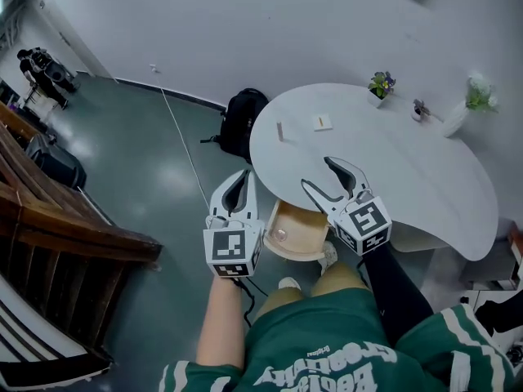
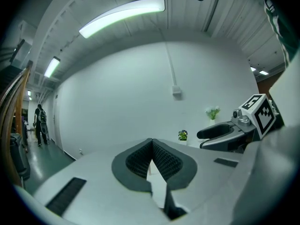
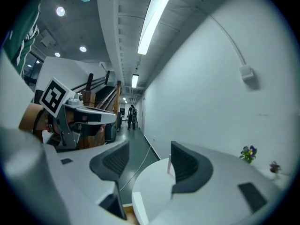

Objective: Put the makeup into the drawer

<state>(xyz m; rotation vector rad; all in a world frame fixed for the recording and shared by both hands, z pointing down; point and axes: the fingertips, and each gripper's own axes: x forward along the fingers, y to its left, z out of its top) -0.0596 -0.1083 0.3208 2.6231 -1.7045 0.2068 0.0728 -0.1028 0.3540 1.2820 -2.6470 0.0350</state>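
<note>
Eyes on a slim makeup stick (image 1: pixel 279 131) out on the white table (image 1: pixel 425 178), ahead of both grippers, long axis running away from the body. Just right of it, a small flat pale piece (image 1: pixel 324 122), likely makeup too. Holding the right gripper (image 1: pixel 317 172) wide apart and empty over the near table edge, aimed roughly at the stick, closer to the flat piece, so probably the one to reach in. Holding the left gripper (image 1: pixel 242 175) pinched tip to tip on nothing, off the table's edge above the grey floor (image 1: pixel 147 162). Below and between the two, the wooden drawer (image 1: pixel 306 229) pulled open, something small and clear inside, hard to identify. Further back, small potted plants (image 1: pixel 379 84) on the table and a black backpack (image 1: pixel 243 121) by the white wall (image 1: pixel 245 23).
</note>
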